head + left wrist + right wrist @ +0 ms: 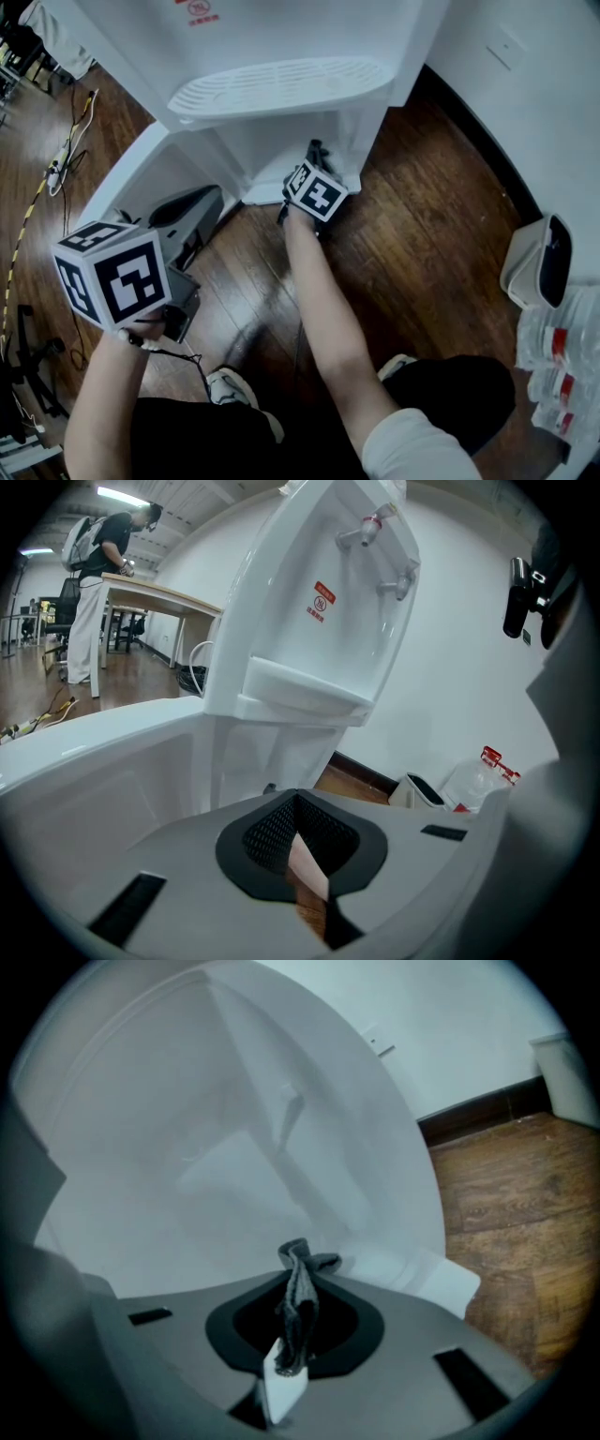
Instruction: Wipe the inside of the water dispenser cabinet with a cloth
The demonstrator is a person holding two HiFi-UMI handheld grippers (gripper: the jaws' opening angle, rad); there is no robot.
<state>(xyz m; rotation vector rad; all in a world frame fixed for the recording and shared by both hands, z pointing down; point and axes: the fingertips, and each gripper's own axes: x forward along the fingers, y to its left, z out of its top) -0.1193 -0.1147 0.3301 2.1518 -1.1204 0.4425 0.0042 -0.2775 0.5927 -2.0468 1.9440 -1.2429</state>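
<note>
We held the right gripper (pixel 298 1283) at the mouth of the open cabinet (pixel 272 150) at the foot of the white water dispenser (pixel 281 37). Its jaws were pressed on a dark grey cloth (pixel 302 1258), a crumpled fold of which stood up above the tips. In the right gripper view the cloth faced the pale inner wall of the cabinet; we could not tell whether it touched that wall. The cabinet door (pixel 141 173) stood swung out to the left.

Our left gripper (pixel 295 803) was low and to the left, well apart from the right one and near the door. Its jaws were pressed together with nothing between them, and they pointed up toward the dispenser's ribbed drip tray (pixel 277 86) and the two taps (pixel 366 532) above a red sticker (pixel 323 600).

The dispenser stood on a dark wooden floor (pixel 422 244). To the right, by the wall, were a white bin (pixel 525 267) and, just beside it, a wrapped pack of bottles (pixel 562 356) with red labels. In the left gripper view a person (pixel 94 564) stood far off beside a desk (pixel 159 594).
</note>
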